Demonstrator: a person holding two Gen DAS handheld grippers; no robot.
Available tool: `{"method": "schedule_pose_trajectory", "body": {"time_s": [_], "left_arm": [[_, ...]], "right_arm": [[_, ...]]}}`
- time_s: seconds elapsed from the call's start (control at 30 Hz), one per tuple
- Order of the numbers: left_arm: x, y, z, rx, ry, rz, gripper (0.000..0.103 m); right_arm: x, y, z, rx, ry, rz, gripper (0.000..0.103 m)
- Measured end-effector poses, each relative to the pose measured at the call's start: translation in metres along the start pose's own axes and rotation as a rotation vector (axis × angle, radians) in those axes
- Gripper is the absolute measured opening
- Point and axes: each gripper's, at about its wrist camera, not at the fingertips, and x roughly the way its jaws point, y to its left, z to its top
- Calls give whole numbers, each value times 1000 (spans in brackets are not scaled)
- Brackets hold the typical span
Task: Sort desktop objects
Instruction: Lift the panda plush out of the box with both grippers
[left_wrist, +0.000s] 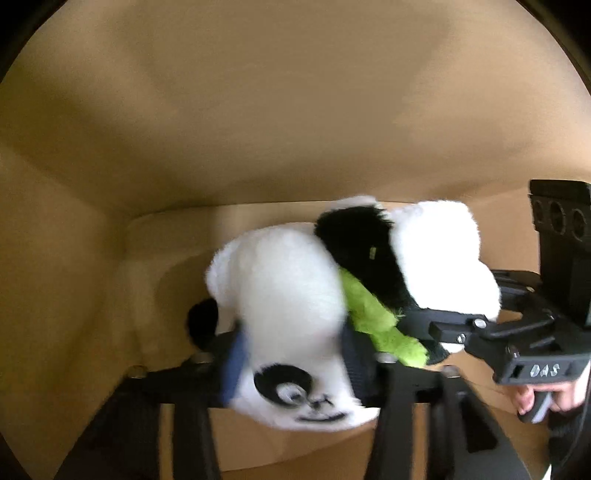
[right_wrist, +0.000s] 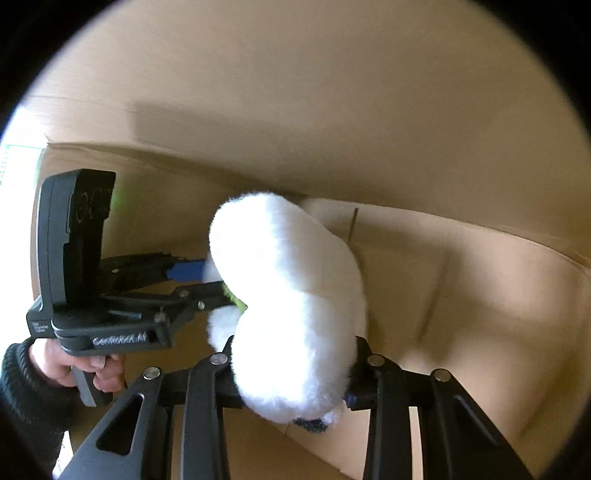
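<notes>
A plush panda (left_wrist: 291, 295), white and black with a green piece at its neck, hangs head-down inside a cardboard box (left_wrist: 258, 122). My left gripper (left_wrist: 291, 356) is shut on the panda's head, its blue pads (left_wrist: 233, 363) pressing both sides. From the right, my right gripper (left_wrist: 419, 321) clamps the panda's body near the green piece. In the right wrist view the panda's white back (right_wrist: 295, 295) fills the space between my right gripper's (right_wrist: 295, 369) fingers, shut on it. My left gripper (right_wrist: 214, 278) reaches in from the left, one blue pad (right_wrist: 184, 270) showing.
Brown box walls (right_wrist: 406, 110) surround both grippers closely, and the box floor (right_wrist: 461, 295) lies beyond the panda. A hand (right_wrist: 74, 363) in a dark sleeve holds the left gripper's handle. Another hand (left_wrist: 535, 400) holds the right gripper's handle.
</notes>
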Motion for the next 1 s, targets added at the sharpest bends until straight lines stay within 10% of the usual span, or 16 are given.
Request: {"method": "schedule_pose_trajectory", "body": {"time_s": [0.43, 0.47, 0.57, 0.7, 1.0], "left_arm": [[-85, -51, -20, 40, -143, -122, 1], [-91, -52, -21, 46, -162, -131, 9], [-105, -46, -24, 54, -196, -164, 85], [-121, -32, -27, 4, -189, -341, 101], [-138, -49, -45, 19, -240, -778, 87]], "right_arm": [[-97, 44, -55, -70, -148, 15, 32], [-101, 46, -59, -70, -154, 27, 32], [-125, 47, -52, -89, -165, 71, 32], [-153, 59, -59, -113, -218, 155, 32], [-194, 60, -79, -76, -301, 335, 32]]}}
